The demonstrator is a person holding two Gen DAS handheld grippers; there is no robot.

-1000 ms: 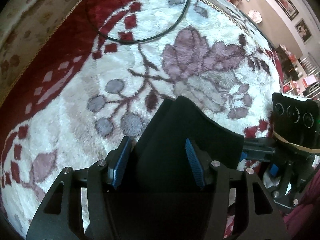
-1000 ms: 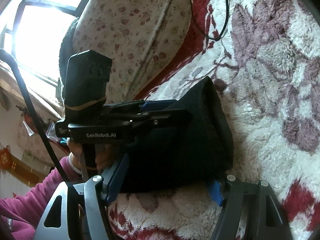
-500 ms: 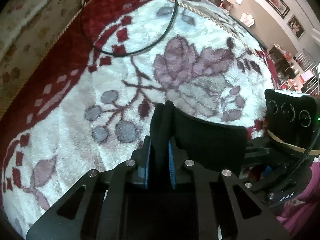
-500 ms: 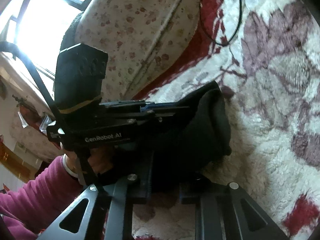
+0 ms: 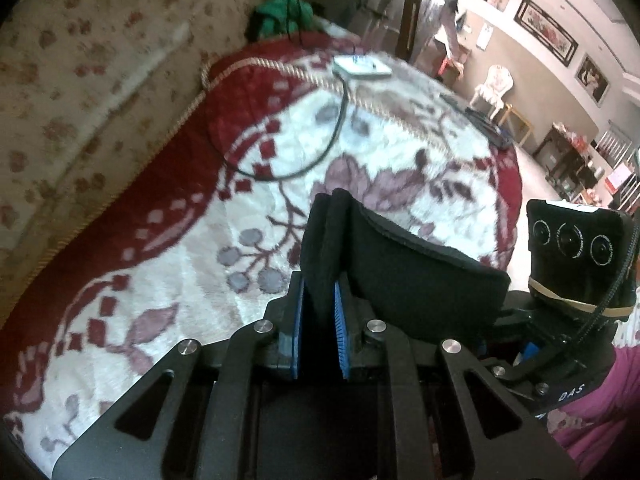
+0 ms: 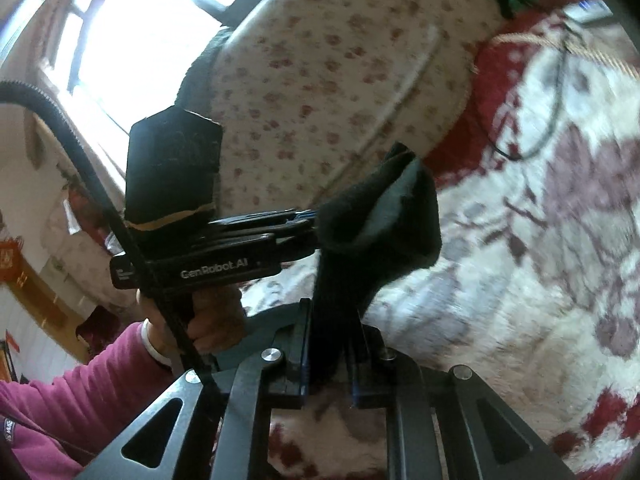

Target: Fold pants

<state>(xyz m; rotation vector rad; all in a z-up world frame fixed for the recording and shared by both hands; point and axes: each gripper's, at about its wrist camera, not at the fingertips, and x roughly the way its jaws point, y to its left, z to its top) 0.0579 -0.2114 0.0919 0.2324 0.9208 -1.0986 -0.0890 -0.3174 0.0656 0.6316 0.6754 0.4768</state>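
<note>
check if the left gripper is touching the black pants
Touching. The left wrist view shows the left gripper with both blue pads pressed against a bunched fold of the black pants.

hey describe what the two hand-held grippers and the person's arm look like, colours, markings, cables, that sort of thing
Both hand-held grippers, left and right, are matte black linkage frames with silver rivets and blue ribbed finger pads. The left body reads "GenRobot.AI" in white, and a black braided cable runs past it. The right carries a three-lens camera block. The sleeve is magenta, with a pale bracelet at the wrist.
</note>
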